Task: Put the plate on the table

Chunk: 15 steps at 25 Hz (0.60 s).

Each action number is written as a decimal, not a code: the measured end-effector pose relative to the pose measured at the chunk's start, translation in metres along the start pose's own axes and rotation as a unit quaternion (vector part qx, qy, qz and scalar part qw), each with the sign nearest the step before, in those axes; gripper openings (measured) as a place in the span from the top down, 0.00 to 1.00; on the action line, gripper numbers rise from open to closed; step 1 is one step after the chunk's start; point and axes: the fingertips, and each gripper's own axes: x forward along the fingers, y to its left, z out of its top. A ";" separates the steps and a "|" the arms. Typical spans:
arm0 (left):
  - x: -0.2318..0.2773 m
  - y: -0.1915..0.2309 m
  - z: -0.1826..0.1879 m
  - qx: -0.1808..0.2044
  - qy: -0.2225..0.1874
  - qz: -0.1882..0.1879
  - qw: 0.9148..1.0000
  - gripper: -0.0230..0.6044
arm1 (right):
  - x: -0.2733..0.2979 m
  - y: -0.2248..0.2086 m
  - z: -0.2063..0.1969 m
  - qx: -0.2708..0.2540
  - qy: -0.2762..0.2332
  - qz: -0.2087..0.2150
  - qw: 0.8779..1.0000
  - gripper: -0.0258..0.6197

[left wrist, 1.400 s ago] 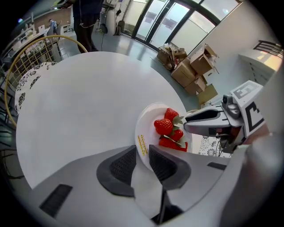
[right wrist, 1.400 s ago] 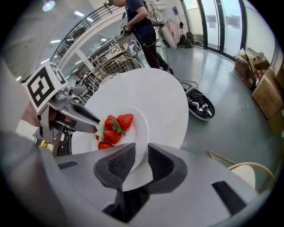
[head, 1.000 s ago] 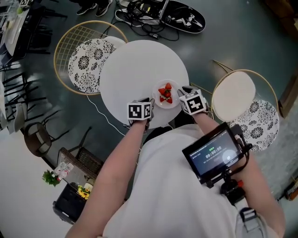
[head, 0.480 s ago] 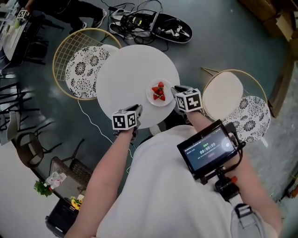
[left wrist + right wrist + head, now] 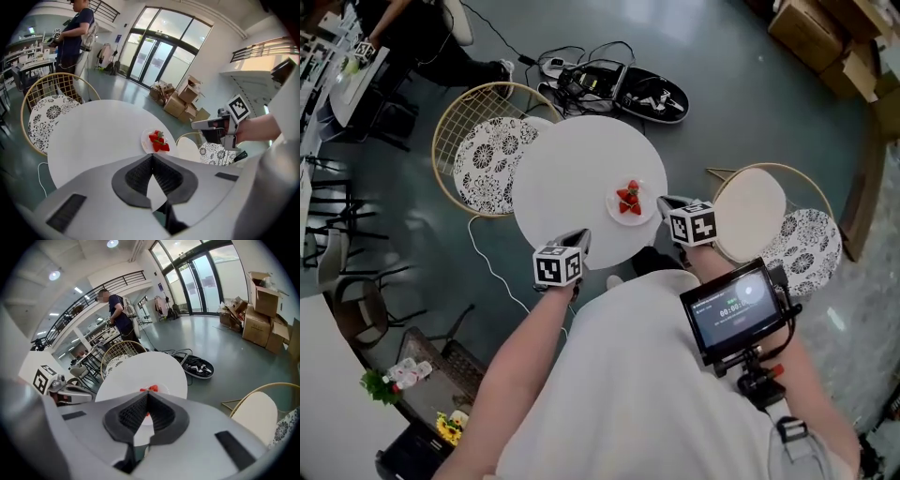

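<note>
Resting on the table point(image 5: 572, 169), the plate point(image 5: 617, 213) of strawberries point(image 5: 629, 198) is seen just ahead of the pressed-together fingers of the right gripper point(image 5: 662, 202), untouched; the left gripper point(image 5: 583, 234) is likewise closed on nothing, farther off

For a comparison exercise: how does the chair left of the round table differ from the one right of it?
The left chair has an open wire grid in its gold ring; the right chair has a plain cream panel. The left chair's patterned cushion lies toward the table; the right chair's lies away from it. Both have round gold frames and black-and-white cushions.
</note>
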 end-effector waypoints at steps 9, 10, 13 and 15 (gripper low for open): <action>-0.047 -0.031 -0.007 0.012 -0.067 -0.036 0.997 0.96 | -0.045 0.033 -0.009 -0.011 -0.034 0.037 0.999 0.96; -0.053 -0.035 -0.010 0.008 -0.075 -0.039 0.996 0.96 | -0.051 0.037 -0.012 -0.016 -0.038 0.041 0.998 0.96; -0.069 -0.043 -0.020 0.001 -0.092 -0.048 0.995 0.95 | -0.067 0.049 -0.017 -0.023 -0.052 0.048 0.997 0.96; -0.077 -0.048 -0.028 0.012 -0.094 -0.052 0.994 0.96 | -0.077 0.057 -0.019 -0.022 -0.062 0.056 0.996 0.96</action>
